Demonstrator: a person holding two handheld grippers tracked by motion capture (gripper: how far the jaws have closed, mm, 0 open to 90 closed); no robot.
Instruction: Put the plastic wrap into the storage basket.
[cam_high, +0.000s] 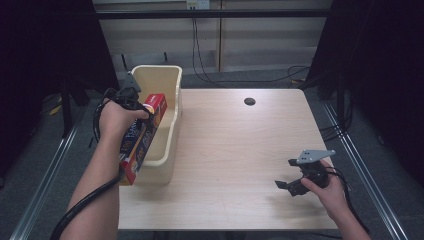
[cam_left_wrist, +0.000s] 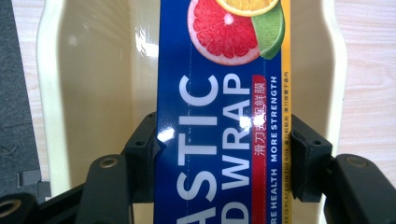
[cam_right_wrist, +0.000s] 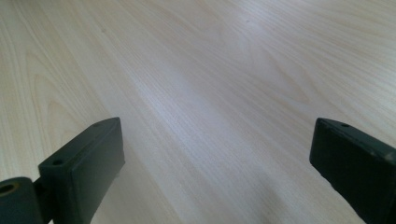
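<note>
Left tongs (cam_high: 142, 116) are clamping a long blue plastic wrap box (cam_high: 142, 137) across its width, holding it tilted over the near end of the cream bin (cam_high: 172, 82) at the counter's (cam_high: 235, 150) left edge; in the left gripper view the box is running lengthwise above the bin's hollow. Right tongs (cam_high: 285, 184) are resting low over bare wood near the counter's right front, jaws standing wide apart with nothing between them.
</note>
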